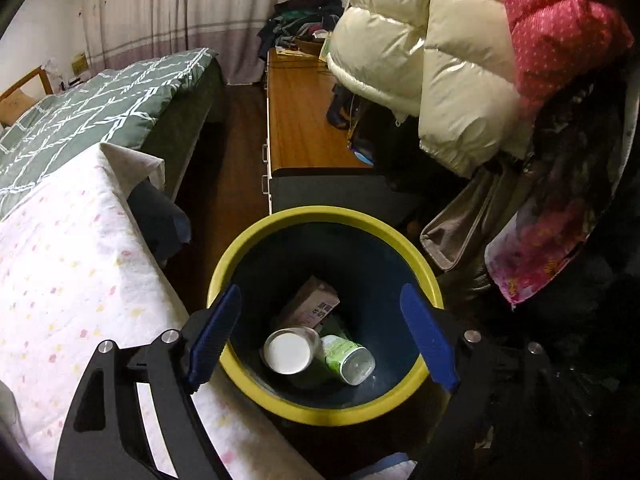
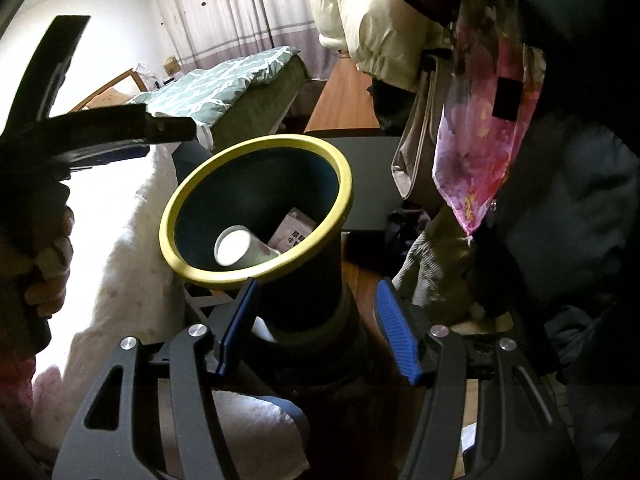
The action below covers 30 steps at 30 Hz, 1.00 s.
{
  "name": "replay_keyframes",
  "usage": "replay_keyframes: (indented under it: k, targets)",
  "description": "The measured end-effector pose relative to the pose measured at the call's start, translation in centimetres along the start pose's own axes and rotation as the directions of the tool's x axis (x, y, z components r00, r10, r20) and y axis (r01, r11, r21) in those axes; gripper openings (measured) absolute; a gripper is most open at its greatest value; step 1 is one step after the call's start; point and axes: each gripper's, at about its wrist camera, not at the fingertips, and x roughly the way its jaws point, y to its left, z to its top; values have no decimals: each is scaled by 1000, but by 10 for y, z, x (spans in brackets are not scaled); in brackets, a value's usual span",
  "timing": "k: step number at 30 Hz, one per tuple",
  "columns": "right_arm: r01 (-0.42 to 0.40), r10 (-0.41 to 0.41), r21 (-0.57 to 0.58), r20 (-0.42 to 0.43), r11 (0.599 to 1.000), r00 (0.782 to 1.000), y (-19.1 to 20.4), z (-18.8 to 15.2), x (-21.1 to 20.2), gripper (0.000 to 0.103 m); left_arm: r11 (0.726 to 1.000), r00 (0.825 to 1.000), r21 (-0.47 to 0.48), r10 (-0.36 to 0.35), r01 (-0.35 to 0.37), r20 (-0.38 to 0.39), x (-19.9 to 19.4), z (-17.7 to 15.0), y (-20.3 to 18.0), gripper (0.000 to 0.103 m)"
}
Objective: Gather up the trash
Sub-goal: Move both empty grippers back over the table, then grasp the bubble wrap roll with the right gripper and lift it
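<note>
Hovering over bin, left gripper jaws wide, empty; cup, bottle, carton lie inside. Right gripper open beside bin wall; a nudge could tip it.

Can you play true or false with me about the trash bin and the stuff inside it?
1. The trash bin has a yellow rim. True.
2. The bin is empty. False: a white cup, a green-labelled bottle and a carton lie inside.
3. The left hand-held gripper is holding the cup. False: its jaws are open above the bin with nothing between them.
4. A cream puffy jacket hangs behind the bin. True.
</note>
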Motion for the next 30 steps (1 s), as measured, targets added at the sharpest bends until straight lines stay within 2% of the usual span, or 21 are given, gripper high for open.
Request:
replay_keyframes:
  k: [5, 9, 15, 18, 20, 21, 24, 26, 27, 30]
  targets:
    - [-14, 14, -17, -17, 1000, 1000, 9, -2, 7, 58, 999, 999, -48, 15, -13, 44, -52, -7, 24, 82]
    - [-42, 41, -46, -23, 998, 999, 27, -2, 9, 58, 994, 995, -109, 30, -20, 98, -106, -27, 52, 84]
    - [-109, 108, -121, -18, 987, 994, 72, 6, 8, 58, 969, 970, -219, 153, -111, 187, -198, -79, 104, 88]
    - [-160, 158, -181, -26, 970, 987, 105, 8, 8, 58, 937, 946, -298, 249, -181, 206, -241, -114, 134, 89]
    - [-199, 195, -225, -38, 954, 980, 131, 9, 8, 58, 903, 921, -350, 333, -250, 202, -268, -139, 155, 89]
    - [-220, 215, -249, -45, 943, 975, 146, 8, 8, 58, 877, 903, -382, 384, -291, 193, -284, -155, 167, 90]
    - [-277, 269, -312, -68, 909, 961, 190, 8, 7, 58, 825, 880, -461, 443, -326, 171, -314, -190, 194, 90]
    - [-315, 307, -353, -78, 881, 948, 221, 8, 4, 58, 778, 859, -519, 489, -354, 148, -333, -216, 213, 90]
    - [-332, 326, -369, -80, 868, 942, 236, 9, 2, 58, 748, 843, -549, 521, -374, 134, -344, -230, 224, 90]
    - [-380, 378, -407, -88, 831, 922, 275, 11, -3, 58, 701, 824, -598, 555, -390, 113, -363, -258, 244, 90]
